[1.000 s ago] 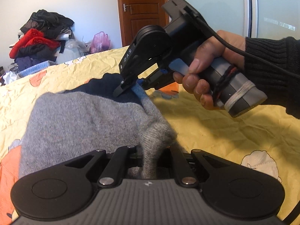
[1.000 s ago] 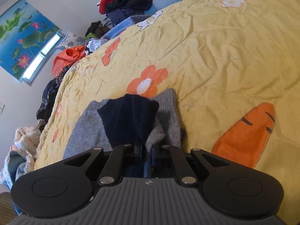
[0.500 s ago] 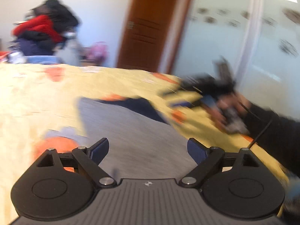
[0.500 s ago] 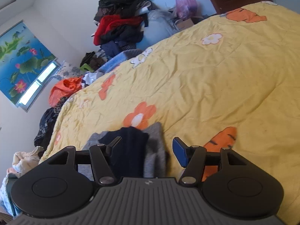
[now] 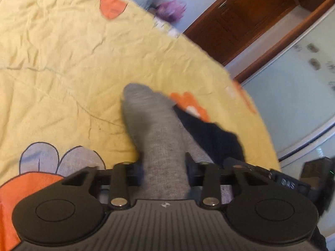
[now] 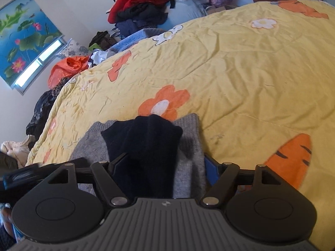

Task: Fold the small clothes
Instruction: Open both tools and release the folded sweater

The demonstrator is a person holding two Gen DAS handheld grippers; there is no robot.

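Note:
A grey knit sweater with a navy part lies on the yellow bedspread. In the left wrist view a raised ridge of the grey knit fills the gap of my left gripper, whose jaws are closing and press on its sides. In the right wrist view my right gripper is open and its jaws are still opening. The navy part and grey knit lie loose between its fingers. The right gripper's body shows at the left view's right edge.
The bedspread carries orange flower and carrot prints. A pile of red and dark clothes lies beyond the bed's far side, with more clothes and an orange bag at the left. A brown wooden door stands past the bed.
My left gripper let go of the grey knit, swung wide open across the sweater while rolling, and now closes on another grey ridge. My right gripper released the navy part and opened.

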